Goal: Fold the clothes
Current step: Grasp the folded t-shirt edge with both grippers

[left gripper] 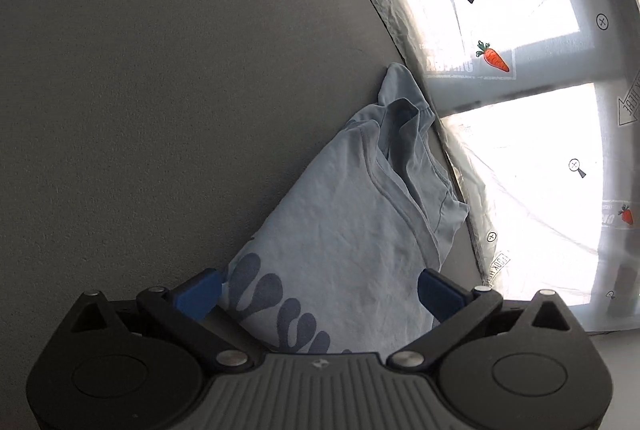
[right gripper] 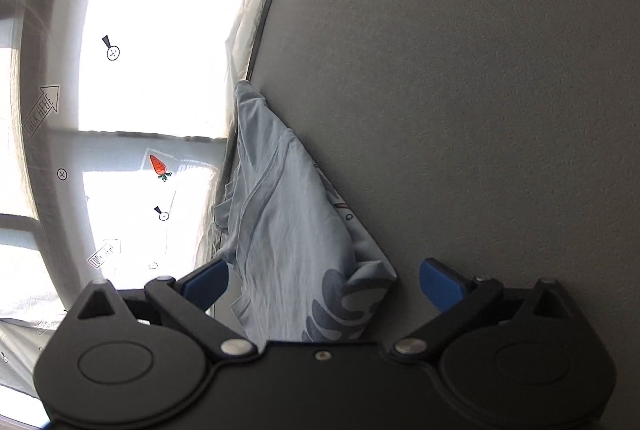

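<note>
I see my left gripper (left gripper: 320, 294) angled down over the grey table (left gripper: 160, 89), its blue fingers (left gripper: 198, 296) spread as wide as they go and pressing on nothing, with the light-blue T-shirt (left gripper: 352, 222) lying loosely folded between and beyond them. My right gripper (right gripper: 324, 288) is pitched down likewise, fingers (right gripper: 440, 284) fully apart and gripping nothing above the same shirt (right gripper: 288, 226). The shirt rests along the table's edge, beside a printed plastic sheet (left gripper: 520, 29).

left gripper (left gripper: 320, 294) jaws wide, right gripper (right gripper: 324, 288) likewise
</note>
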{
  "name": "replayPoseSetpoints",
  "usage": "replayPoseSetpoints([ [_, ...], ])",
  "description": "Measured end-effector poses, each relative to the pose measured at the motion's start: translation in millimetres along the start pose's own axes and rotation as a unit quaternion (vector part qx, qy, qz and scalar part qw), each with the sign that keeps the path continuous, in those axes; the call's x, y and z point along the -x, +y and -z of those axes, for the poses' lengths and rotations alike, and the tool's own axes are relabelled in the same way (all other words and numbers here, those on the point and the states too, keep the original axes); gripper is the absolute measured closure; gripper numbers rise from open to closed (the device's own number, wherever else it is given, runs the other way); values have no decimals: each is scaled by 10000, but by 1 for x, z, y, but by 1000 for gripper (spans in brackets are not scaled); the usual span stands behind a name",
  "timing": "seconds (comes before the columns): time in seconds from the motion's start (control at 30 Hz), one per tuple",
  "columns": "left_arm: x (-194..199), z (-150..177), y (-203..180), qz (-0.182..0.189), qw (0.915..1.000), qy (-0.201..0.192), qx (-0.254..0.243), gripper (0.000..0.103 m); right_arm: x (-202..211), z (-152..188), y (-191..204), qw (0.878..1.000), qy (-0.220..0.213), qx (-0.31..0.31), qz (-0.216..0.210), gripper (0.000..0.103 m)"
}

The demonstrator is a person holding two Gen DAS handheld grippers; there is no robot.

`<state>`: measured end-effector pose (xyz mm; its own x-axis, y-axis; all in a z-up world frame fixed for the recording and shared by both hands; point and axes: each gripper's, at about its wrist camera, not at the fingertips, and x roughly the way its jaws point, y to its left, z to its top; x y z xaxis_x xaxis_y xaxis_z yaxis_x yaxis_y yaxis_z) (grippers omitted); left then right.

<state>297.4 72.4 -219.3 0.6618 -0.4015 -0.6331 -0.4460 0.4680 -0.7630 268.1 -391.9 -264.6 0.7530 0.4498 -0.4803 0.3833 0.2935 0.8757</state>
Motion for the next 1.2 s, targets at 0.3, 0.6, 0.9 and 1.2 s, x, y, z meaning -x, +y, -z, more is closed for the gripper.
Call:
replayPoseSetpoints([
  [0.3,5,13,16,344,9984,327,293,0,0,19,-1,9994,44,9,-334,0],
  [0.6,-10,23,19,282,9974,643,148,0,-37,11,16,9987,509,-48,-53,0],
  [0.9,-22,20,10,282,9993,193,133,1,-52,-4,27,9940,725,-526,627,33],
  [1.2,-29,14,4,131,9994,-76,309,21,-59,-18,10,9877,961,-907,835,82],
])
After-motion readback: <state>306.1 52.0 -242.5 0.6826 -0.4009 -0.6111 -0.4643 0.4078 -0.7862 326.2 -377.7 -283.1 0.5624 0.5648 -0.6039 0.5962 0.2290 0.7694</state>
